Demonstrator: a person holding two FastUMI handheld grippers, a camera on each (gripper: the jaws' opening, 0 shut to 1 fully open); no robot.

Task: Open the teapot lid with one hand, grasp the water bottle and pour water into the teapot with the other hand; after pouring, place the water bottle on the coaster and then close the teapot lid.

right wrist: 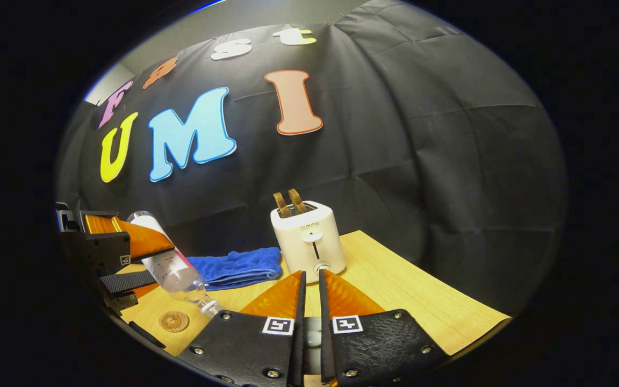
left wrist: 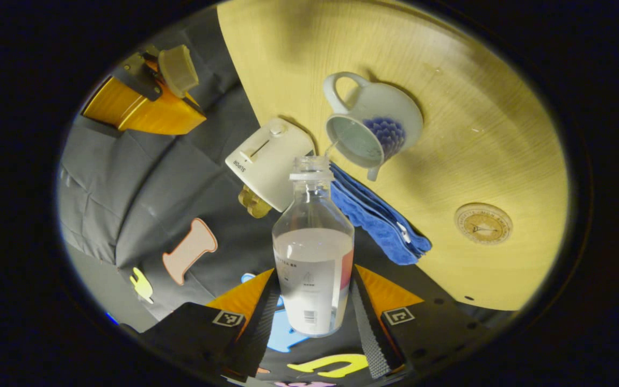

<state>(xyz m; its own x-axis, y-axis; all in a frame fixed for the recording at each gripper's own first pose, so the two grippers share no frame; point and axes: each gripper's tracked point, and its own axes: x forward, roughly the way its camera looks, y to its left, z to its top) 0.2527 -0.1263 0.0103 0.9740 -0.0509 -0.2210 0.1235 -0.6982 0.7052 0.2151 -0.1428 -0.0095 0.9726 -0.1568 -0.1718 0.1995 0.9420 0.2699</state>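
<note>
On the light wooden table [left wrist: 481, 107] there are one white ceramic teapot with a blue pattern [left wrist: 374, 129], one clear plastic water bottle [left wrist: 314, 258], one round wooden coaster [left wrist: 483, 224], one folded blue cloth [left wrist: 379, 215] and one white toaster [right wrist: 308, 241] holding two slices of toast [right wrist: 289, 203].

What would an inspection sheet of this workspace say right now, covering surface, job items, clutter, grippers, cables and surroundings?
Surface: wooden table, no spill seen.
Job's things: teapot is open, with water streaming in from the tilted water bottle; coaster has nothing on it; teapot lid sits between the right gripper's fingers.
Clutter: toaster with toast in its slots; folded blue towel.
Grippers: left gripper shut on the water bottle; right gripper shut on the teapot lid.
Cables: nothing seen.
Surroundings: black cloth wall.
</note>
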